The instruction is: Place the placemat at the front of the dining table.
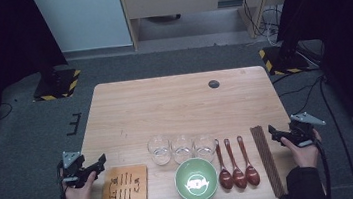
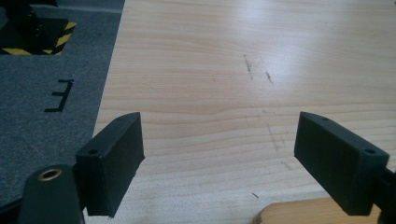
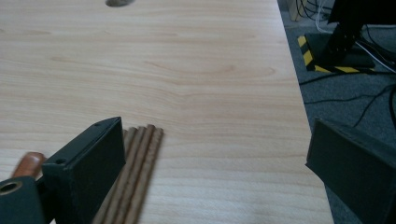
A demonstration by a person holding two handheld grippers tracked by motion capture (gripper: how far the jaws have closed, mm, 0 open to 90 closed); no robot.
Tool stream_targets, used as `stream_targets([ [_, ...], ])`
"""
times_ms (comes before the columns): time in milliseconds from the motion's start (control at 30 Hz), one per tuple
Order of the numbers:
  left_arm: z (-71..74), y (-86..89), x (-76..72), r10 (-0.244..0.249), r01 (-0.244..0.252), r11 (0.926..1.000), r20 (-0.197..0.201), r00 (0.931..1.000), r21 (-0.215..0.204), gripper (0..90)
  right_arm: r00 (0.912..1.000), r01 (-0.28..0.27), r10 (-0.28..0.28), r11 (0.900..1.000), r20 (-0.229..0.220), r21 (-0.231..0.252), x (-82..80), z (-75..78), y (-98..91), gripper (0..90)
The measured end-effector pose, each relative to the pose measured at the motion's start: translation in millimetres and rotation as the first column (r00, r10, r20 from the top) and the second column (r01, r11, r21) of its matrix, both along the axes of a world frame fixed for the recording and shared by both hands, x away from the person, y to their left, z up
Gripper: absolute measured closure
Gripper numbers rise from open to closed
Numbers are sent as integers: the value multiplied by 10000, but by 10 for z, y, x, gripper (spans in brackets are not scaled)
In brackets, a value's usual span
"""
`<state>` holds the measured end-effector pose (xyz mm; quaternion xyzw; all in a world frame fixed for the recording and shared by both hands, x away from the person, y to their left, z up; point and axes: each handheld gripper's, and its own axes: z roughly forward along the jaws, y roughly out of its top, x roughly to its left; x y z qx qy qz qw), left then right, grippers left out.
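Note:
Along the front of the wooden table (image 1: 175, 104) lie a square wooden board (image 1: 124, 187) with dark markings, a green bowl (image 1: 196, 180), three clear glasses (image 1: 181, 148) in a row, three brown spoons (image 1: 236, 165) and a bundle of dark chopsticks (image 1: 267, 159). My left gripper (image 1: 99, 163) hovers at the table's left edge, just left of the board, open with nothing between its jaws (image 2: 219, 135). Over the table's right edge, beside the chopsticks, my right gripper (image 1: 272, 131) is also open and empty (image 3: 215, 140). The chopstick ends (image 3: 135, 177) lie by its left jaw.
A dark round grommet (image 1: 214, 83) sits near the table's far edge. Grey carpet surrounds the table, with black stands on yellow-striped bases (image 1: 57, 83) at the far left and far right, and cables (image 1: 314, 89) on the floor at right. The board's corner (image 2: 299, 212) shows near my left gripper.

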<state>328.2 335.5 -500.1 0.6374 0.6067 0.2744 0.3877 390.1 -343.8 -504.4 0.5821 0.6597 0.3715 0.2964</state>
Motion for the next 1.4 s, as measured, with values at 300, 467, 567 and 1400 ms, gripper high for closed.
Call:
stream_targets([
  [300, 76, -81, -45, -308, 308, 9995, 295, 9991, 12, 145, 9977, -440, 437, 9990, 517, 49, -49, 206, 165, 47],
  [467, 101, -116, -70, -503, 502, 9987, 399, 9979, 36, 142, 9964, -592, 587, 9982, 617, 74, -59, 280, 258, 43],
  [567, 108, -130, -75, -591, 588, 9982, 463, 9972, 85, 140, 9956, -605, 601, 9982, 718, 33, -60, 305, 298, 37],
  [1400, 212, -192, 45, -1008, 997, 9948, 551, 9934, 224, 122, 9764, -1202, 1195, 9927, 1800, -72, -3, 938, 903, 18],
])
